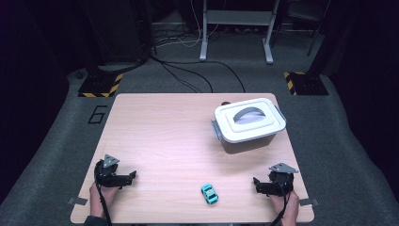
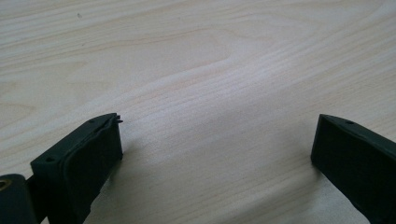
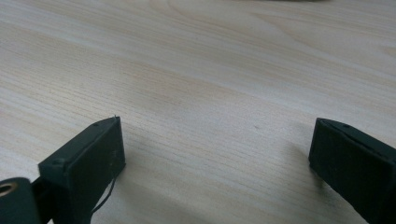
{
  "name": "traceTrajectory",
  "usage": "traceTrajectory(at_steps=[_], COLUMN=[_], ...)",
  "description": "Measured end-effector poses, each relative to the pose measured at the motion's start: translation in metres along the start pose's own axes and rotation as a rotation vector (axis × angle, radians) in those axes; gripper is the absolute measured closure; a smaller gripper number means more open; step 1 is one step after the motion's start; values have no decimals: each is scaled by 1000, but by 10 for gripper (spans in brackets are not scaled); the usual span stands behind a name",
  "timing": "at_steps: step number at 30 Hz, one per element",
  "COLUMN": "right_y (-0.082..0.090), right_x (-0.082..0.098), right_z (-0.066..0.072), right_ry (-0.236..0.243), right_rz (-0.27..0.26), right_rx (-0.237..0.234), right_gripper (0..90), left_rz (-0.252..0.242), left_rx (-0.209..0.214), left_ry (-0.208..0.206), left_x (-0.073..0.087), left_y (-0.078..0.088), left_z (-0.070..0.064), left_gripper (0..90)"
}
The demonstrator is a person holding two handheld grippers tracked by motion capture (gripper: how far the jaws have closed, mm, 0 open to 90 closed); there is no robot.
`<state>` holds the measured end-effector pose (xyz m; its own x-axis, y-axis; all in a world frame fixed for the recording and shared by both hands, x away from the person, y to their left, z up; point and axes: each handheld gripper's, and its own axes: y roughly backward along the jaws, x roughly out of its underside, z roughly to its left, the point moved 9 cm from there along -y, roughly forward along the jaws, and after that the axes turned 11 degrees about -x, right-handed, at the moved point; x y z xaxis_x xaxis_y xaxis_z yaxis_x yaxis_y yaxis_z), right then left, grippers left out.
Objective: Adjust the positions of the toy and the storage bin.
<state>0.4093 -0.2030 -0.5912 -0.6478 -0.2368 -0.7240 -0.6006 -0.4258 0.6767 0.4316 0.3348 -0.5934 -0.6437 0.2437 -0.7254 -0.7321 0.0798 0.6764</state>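
Observation:
A small turquoise toy car (image 1: 210, 193) lies on the wooden table (image 1: 169, 136) near its front edge, between my two grippers. A white lidded box with a grey handle (image 1: 249, 120) stands at the back right of the table. My left gripper (image 1: 133, 176) rests at the front left, jaws wide apart over bare wood, open (image 2: 217, 140). At the front right sits my right gripper (image 1: 256, 182), also open, with only table grain between its jaws (image 3: 217, 142). Each gripper points inward toward the car, some way off from it.
A person's hands hold both grippers at the table's front edge. Beyond the table lie grey carpet, black cables (image 1: 188, 70), a metal frame's legs (image 1: 235, 28) and yellow-black striped stand bases (image 1: 101, 85).

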Motion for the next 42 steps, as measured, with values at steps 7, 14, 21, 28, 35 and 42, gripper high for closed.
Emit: traceTrajectory(at_steps=[7, 14, 21, 28, 35, 42], right_y=[0, 0, 0, 0, 1, 4], right_x=[0, 0, 0, 0, -1, -3], right_z=[0, 0, 0, 0, 1, 15], right_ry=[3, -1, -4, -2, 1, 13], right_rz=[1, 0, -1, -1, 8, -1], right_rx=[-1, 2, 5, 20, 36, 9], right_gripper=[28, 29, 28, 25, 23, 20], left_rz=[0, 0, 1, 1, 1, 1], left_rx=[-1, -2, -2, -2, -2, -2], left_ry=[2, 2, 3, 2, 2, 2], left_x=[0, 0, 0, 0, 0, 0], left_y=[0, 0, 0, 0, 0, 0], left_z=[0, 0, 0, 0, 0, 0], left_gripper=[16, 16, 16, 17, 17, 17])
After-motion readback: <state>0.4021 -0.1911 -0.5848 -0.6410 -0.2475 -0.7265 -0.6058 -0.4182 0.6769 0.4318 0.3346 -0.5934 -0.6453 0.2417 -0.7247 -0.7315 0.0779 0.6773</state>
